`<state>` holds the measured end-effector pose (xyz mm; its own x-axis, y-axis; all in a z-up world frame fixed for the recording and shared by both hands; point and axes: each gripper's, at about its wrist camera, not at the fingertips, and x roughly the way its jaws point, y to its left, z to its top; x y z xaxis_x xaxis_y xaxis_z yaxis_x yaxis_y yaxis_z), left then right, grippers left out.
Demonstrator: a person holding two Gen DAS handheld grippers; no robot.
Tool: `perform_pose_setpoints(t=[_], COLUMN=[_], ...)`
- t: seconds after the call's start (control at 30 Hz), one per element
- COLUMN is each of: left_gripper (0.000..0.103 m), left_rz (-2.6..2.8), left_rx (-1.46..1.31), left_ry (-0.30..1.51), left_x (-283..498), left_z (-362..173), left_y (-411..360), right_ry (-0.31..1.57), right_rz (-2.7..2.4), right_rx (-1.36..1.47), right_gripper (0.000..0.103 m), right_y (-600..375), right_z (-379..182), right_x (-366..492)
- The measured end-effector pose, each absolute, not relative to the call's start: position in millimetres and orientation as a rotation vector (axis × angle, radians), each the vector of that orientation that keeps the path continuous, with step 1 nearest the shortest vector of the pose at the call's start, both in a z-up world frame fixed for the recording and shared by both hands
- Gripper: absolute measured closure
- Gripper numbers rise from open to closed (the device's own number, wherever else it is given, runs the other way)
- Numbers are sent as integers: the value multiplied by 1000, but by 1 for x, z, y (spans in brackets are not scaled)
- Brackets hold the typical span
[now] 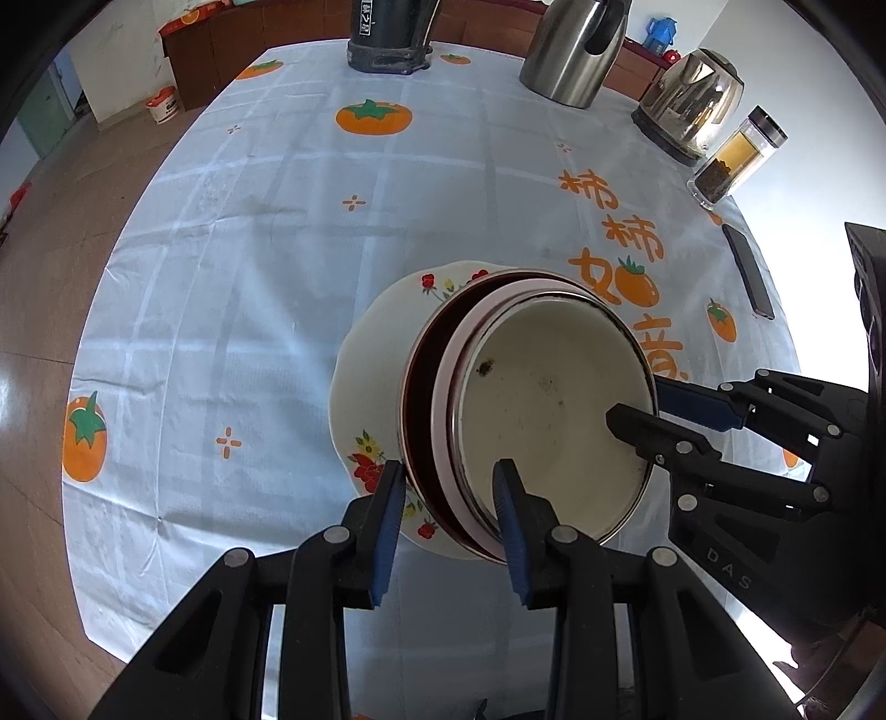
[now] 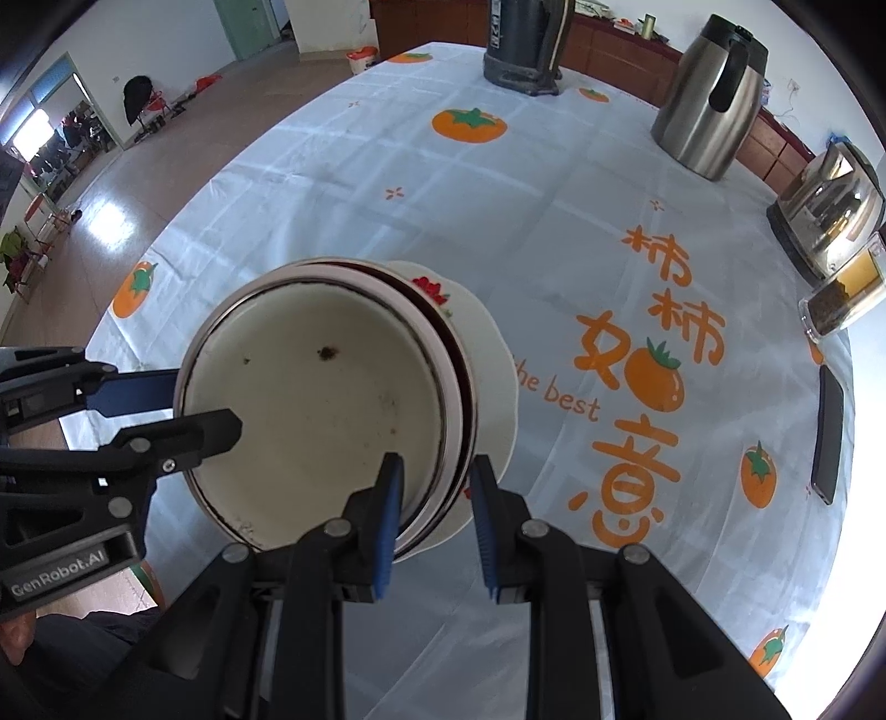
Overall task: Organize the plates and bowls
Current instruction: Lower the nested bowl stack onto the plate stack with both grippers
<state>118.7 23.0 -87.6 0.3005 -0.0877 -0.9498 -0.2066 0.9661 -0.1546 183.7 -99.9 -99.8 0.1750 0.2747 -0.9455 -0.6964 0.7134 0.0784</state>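
A stack of nested bowls (image 1: 548, 410) sits on a white flowered plate (image 1: 365, 376) on the table. The top bowl is cream inside with dark specks, inside a pink bowl and a dark red one. My left gripper (image 1: 448, 520) straddles the stack's near rim, one finger inside the top bowl, one outside. My right gripper (image 2: 434, 515) straddles the rim from the other side in the same way; the bowls (image 2: 326, 410) and plate (image 2: 493, 365) show there too. The right gripper also shows in the left wrist view (image 1: 642, 404), the left one in the right wrist view (image 2: 194, 410).
The table wears a pale blue cloth with orange persimmons (image 1: 277, 277). At the back stand a dark appliance (image 1: 387, 39), a steel jug (image 1: 576, 50), a kettle (image 1: 692, 99) and a tea jar (image 1: 736, 155). A phone (image 1: 747, 271) lies at the right edge.
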Motion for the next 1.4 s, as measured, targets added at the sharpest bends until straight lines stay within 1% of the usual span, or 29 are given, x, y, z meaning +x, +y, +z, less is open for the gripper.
perform_pose_setpoints(t=[0.63, 1.4], left_gripper=[68, 68], left_rz=[73, 72], left_rx=[-311, -334], left_ry=[1301, 1302], left_x=[122, 127], left_z=[-101, -105], left_y=[31, 37], right_ry=[1234, 1231], right_rz=[714, 726], right_rx=[-446, -450], right_gripper=[79, 78], right_y=[-92, -91], right_z=[-109, -110], right_x=[189, 192])
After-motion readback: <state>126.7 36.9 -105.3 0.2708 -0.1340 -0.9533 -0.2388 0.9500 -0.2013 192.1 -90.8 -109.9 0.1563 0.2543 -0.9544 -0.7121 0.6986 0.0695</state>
